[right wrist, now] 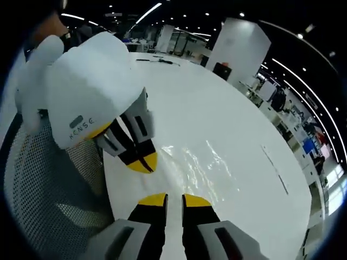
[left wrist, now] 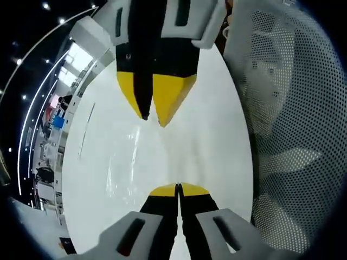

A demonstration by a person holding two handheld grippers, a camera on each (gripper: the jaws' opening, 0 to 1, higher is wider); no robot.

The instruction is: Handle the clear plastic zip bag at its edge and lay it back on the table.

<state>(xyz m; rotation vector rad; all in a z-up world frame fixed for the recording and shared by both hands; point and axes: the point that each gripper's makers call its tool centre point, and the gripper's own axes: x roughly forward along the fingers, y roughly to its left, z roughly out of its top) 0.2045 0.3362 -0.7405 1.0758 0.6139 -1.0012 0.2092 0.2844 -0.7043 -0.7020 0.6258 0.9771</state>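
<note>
The clear plastic zip bag (left wrist: pixel 127 160) lies flat on the white table (left wrist: pixel 217 135), visible mostly as glints; in the right gripper view the bag (right wrist: pixel 198 162) lies just ahead of my jaws. My left gripper (left wrist: pixel 178 189) is shut, tips together, at the bag's near edge. Whether any film sits between its tips is unclear. A white-gloved hand (right wrist: pixel 81 81) holds that left gripper (right wrist: pixel 143 161), which rests low against the table (right wrist: pixel 227 119). My right gripper (right wrist: pixel 174 200) is open, with bare table showing in the narrow gap. Opposite the left, the right gripper (left wrist: pixel 154 118) points down over the bag's far side.
A grey mesh chair back (left wrist: pixel 287 114) stands close beside the table, also at the chair (right wrist: pixel 43 179) left of my right jaws. A thin dark strip (right wrist: pixel 274 168) lies on the table further out. Small dark items (right wrist: pixel 157 60) lie at the far end.
</note>
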